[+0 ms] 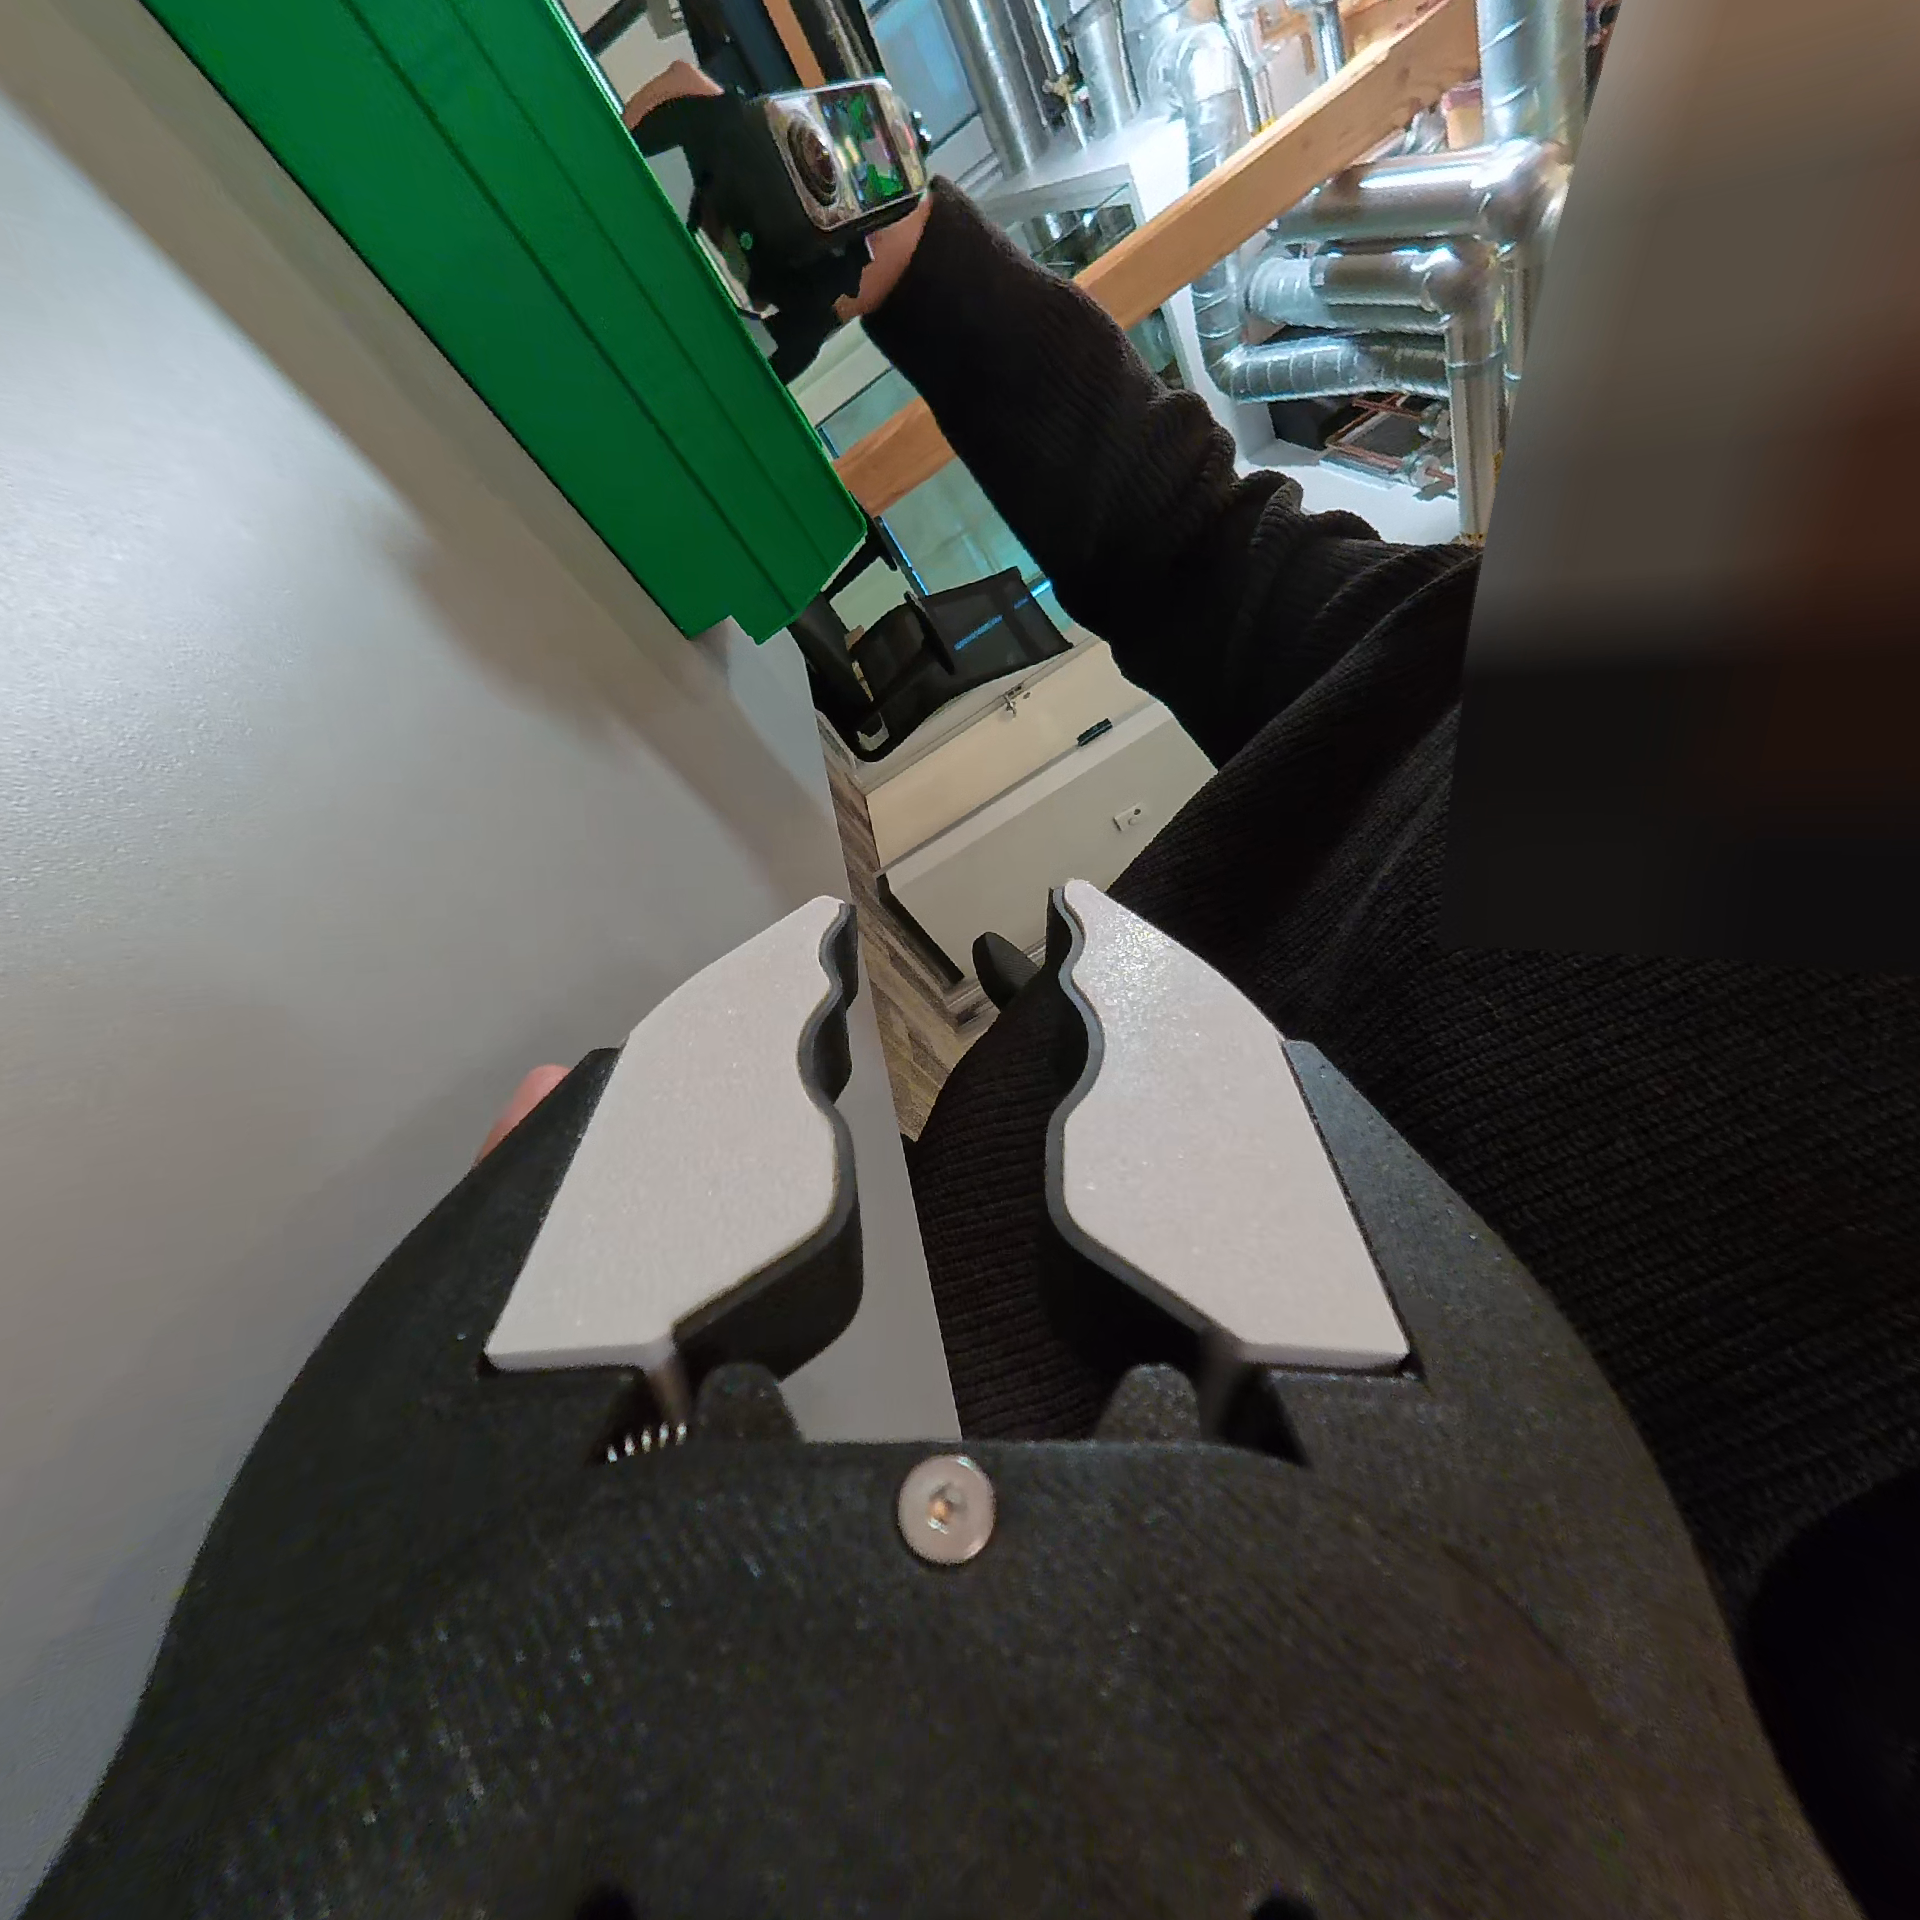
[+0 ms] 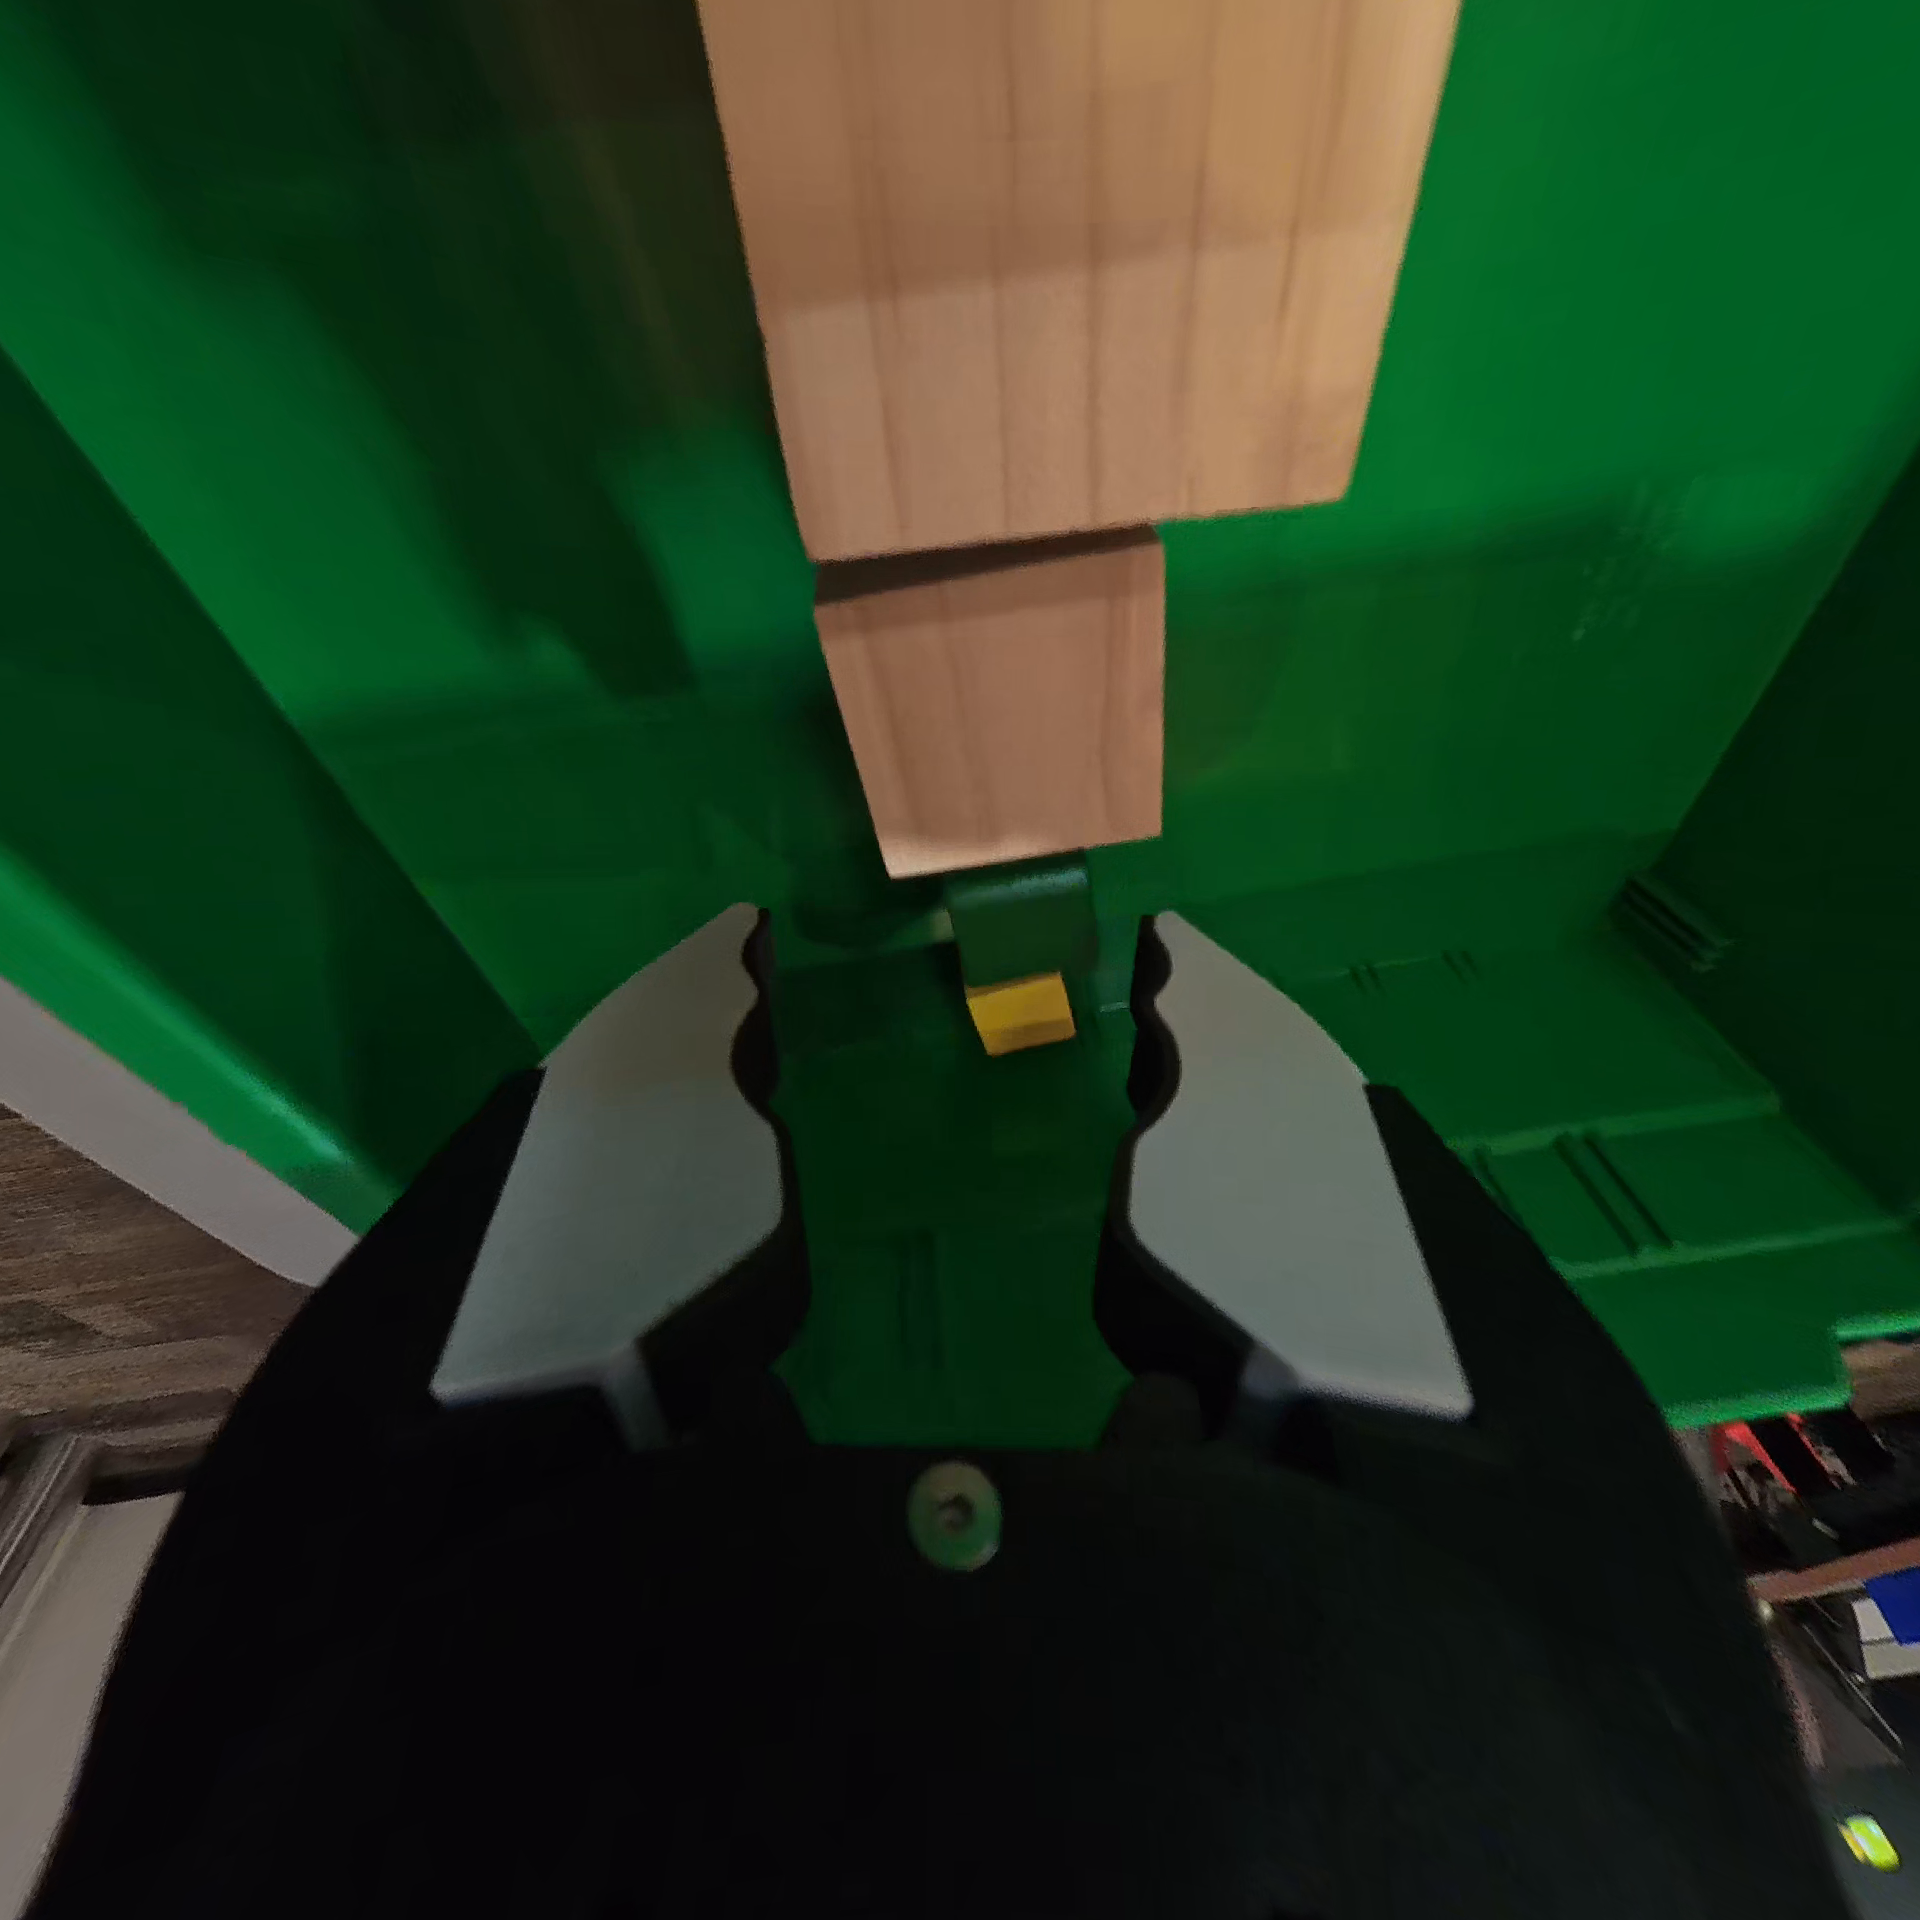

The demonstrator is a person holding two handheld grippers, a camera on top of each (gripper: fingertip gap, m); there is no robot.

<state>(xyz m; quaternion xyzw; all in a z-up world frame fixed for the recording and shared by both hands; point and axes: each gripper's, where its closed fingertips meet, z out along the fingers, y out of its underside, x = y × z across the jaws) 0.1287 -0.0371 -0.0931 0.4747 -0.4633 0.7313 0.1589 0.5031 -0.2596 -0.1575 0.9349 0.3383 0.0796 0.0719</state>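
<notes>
My left gripper (image 1: 956, 914) is open and empty; it hangs over the edge of a white surface (image 1: 260, 727), next to a person's black sleeve (image 1: 1299, 935). A green plastic box (image 1: 540, 312) lies on that surface. The other gripper's camera (image 1: 852, 156) shows beyond the box, and its fingers are hidden. My right gripper (image 2: 954, 925) is open inside the green box (image 2: 364, 520). A small yellow block (image 2: 1018, 1013) lies between its fingertips, untouched, next to a green piece (image 2: 1023, 920). A small wooden block (image 2: 997, 717) and a larger one (image 2: 1070, 260) lie just beyond.
Silver ducts (image 1: 1382, 291), a wooden beam (image 1: 1247, 187), a white cabinet (image 1: 1018, 790) and a black chair (image 1: 935, 644) stand past the surface's edge. Wood-pattern floor (image 2: 125, 1247) shows left of the box, and clutter (image 2: 1849, 1621) shows at the lower right.
</notes>
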